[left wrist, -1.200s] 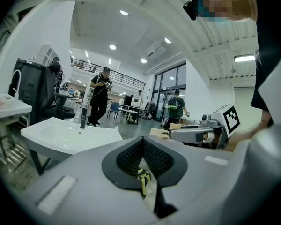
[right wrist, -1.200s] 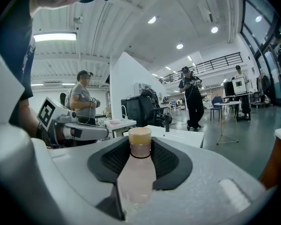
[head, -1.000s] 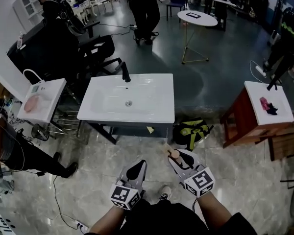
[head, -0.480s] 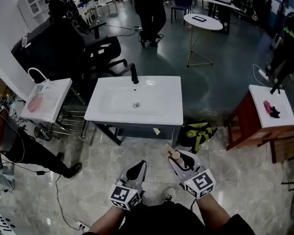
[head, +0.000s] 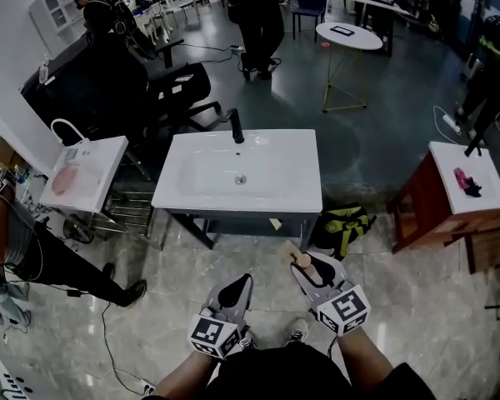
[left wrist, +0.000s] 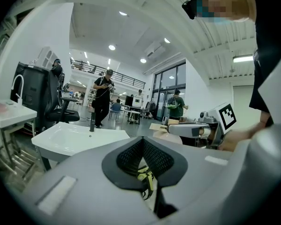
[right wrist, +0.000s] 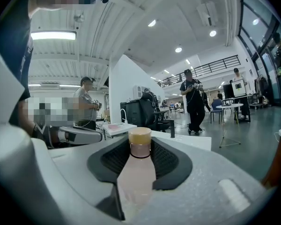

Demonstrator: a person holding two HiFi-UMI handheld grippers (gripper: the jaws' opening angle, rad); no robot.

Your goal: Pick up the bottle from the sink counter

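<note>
Gripping the pale pink bottle [right wrist: 138, 182], tan cap [right wrist: 139, 136] foremost, between the clenched jaws of the right gripper [head: 307, 265] in the air above the tiled floor [head: 400, 307], well short of the white sink bench [head: 304, 173], and holding the left gripper [head: 240, 282] alongside, jaws pressed together on nothing.

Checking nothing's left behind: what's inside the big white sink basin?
Only the drain shows inside the white sink, with the black faucet on its rear rim. The bottle sits clamped in the right gripper. Beneath the sink top, most is covered from the head view.
</note>
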